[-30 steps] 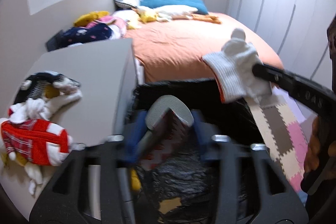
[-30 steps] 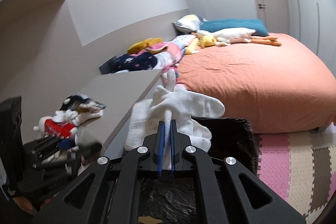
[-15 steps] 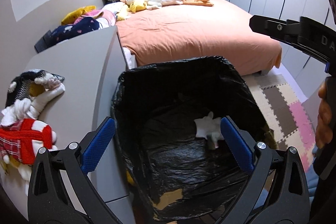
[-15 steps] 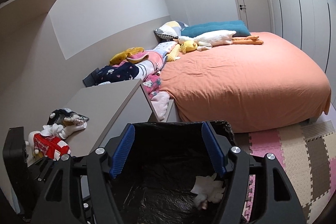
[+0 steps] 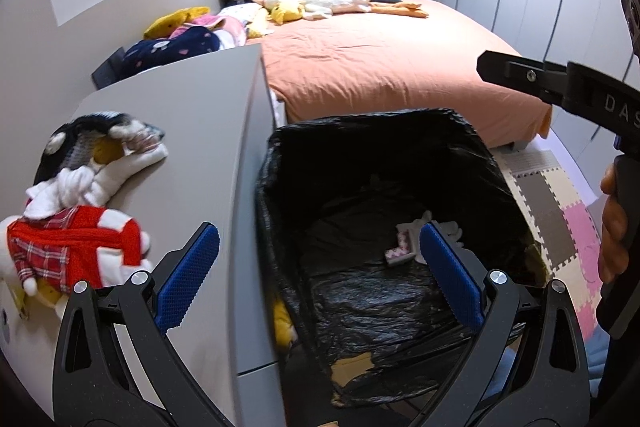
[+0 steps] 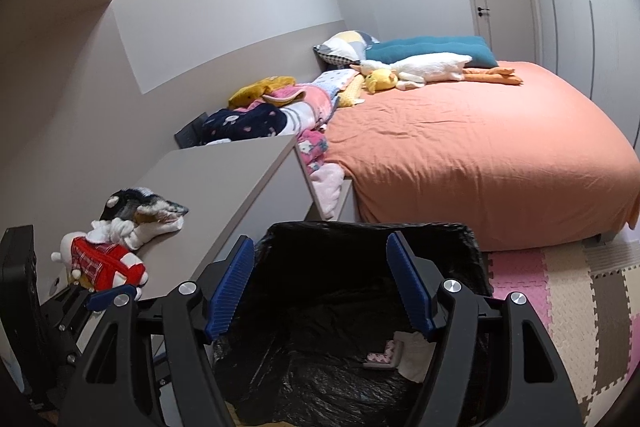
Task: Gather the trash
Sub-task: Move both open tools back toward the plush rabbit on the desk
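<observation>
A white glove (image 5: 444, 227) and a small patterned sock (image 5: 400, 251) lie together on the crinkled black liner at the bottom of the bin (image 5: 372, 131). In the left wrist view they sit below and just behind the right blue pad of the left gripper (image 5: 316, 279), whose jaws are spread wide with nothing between them. In the right wrist view the same glove (image 6: 412, 359) and sock (image 6: 380, 355) show under the right pad of the right gripper (image 6: 320, 287), also spread wide and empty, held over the bin's mouth (image 6: 368, 227).

The liner is thin, glossy plastic, wrinkled and folded over the bin's squared rim. The gripper pads are blue and ribbed, on black arms with silver screws.

Just left of the bin stands a smooth grey cabinet (image 5: 192, 115) with soft toys (image 5: 76, 227) heaped on top, one in red plaid. Beyond is a bed with a creased orange sheet (image 5: 380, 59), and to the right a foam puzzle mat (image 5: 560, 211) in pink, grey and cream.
</observation>
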The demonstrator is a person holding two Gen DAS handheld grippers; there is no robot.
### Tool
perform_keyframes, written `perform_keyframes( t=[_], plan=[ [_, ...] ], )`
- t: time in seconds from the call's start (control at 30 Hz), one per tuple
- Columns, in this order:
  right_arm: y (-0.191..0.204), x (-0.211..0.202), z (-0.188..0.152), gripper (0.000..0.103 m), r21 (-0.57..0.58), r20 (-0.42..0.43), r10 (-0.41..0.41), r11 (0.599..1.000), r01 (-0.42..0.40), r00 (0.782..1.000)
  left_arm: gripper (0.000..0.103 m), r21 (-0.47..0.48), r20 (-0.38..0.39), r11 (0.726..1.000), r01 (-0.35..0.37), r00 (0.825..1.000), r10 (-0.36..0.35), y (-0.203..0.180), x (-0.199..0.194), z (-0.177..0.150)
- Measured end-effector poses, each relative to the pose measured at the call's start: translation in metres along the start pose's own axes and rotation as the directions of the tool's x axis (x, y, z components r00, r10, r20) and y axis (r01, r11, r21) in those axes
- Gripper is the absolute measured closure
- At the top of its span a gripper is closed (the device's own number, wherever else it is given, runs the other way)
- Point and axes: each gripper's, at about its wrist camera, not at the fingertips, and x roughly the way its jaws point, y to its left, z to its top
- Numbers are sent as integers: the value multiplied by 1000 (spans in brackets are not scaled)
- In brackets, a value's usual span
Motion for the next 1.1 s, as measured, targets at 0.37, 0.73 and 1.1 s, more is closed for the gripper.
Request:
perform_keyframes(
  t=[0.37,0.73,1.1],
  plan=[
    [43,19,-3,33,-64,-36,64,996,-66,997,6,-74,2,995,-74,997,74,45,-18,-13],
    [95,41,-8,33,-128,-79,131,982,-140,988,6,-170,2,976,-138,990,141,98,-37,-32],
    [154,67,-18,33,-207,-140,207,950,-233,968,6,-275,-9,940,-205,978,210,159,-60,-61]
  ],
)
